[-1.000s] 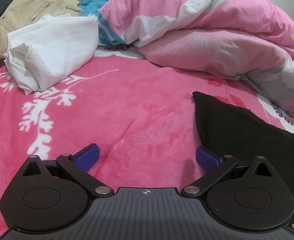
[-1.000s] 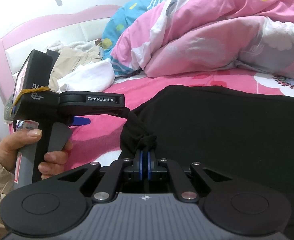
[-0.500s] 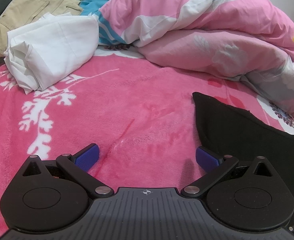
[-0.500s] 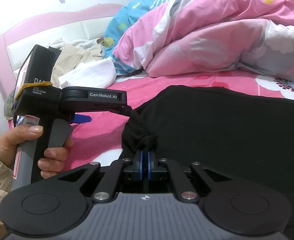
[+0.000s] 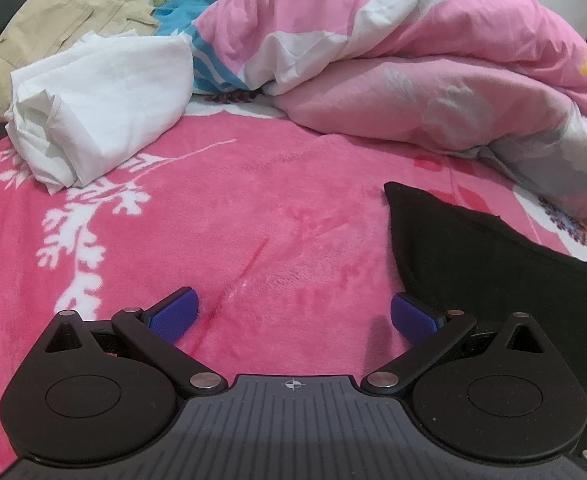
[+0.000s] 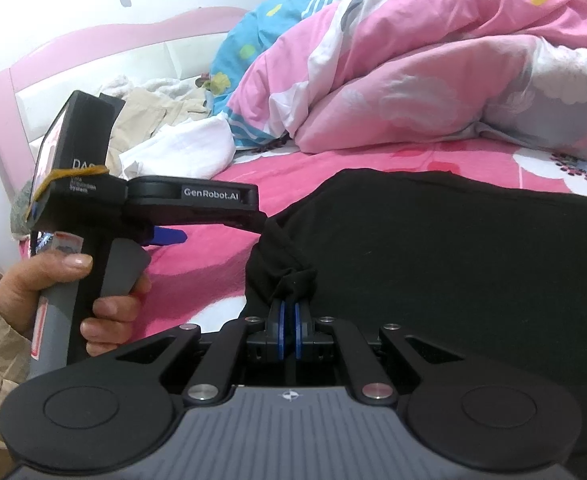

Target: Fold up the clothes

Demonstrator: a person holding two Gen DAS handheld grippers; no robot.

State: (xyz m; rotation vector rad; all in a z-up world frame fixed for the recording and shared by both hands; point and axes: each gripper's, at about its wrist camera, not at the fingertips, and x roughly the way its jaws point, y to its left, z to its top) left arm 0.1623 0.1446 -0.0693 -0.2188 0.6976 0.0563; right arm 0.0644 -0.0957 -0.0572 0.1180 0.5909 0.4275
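**Right gripper pinches the black garment, left gripper wide apart over the bed**

The right gripper (image 6: 288, 334) has its 2 blue-padded fingers (image 6: 280, 334) pressed together on a bunched fold of the black garment (image 6: 433, 248), which gathers into a small knot just above the pads. From that pinch the cloth spreads flat across the pink blanket (image 5: 253, 208) toward the right edge of the bed, covering most of the near right part of it.

The left gripper (image 5: 293, 314) hangs low over the blanket with its 2 blue pads (image 5: 173, 312) spread far apart and nothing between them. Its right-side finger sits just beside the left edge of the black garment (image 5: 473, 264); whether it touches the cloth cannot be told. In the right wrist view the left gripper (image 6: 169, 236) shows side-on, held by the person's left hand (image 6: 93, 292) around its grey handle, with its tip reaching the garment's upper left corner.

Toward the far left of the bed, a folded white garment (image 5: 97, 108) lies on the blanket, well apart from the black one. Behind it is a beige garment (image 5: 53, 40), crumpled near the pink headboard (image 6: 105, 52). A bunched pink duvet (image 5: 433, 80) fills the far right side of the bed, its lower edge near the black garment's far edge.
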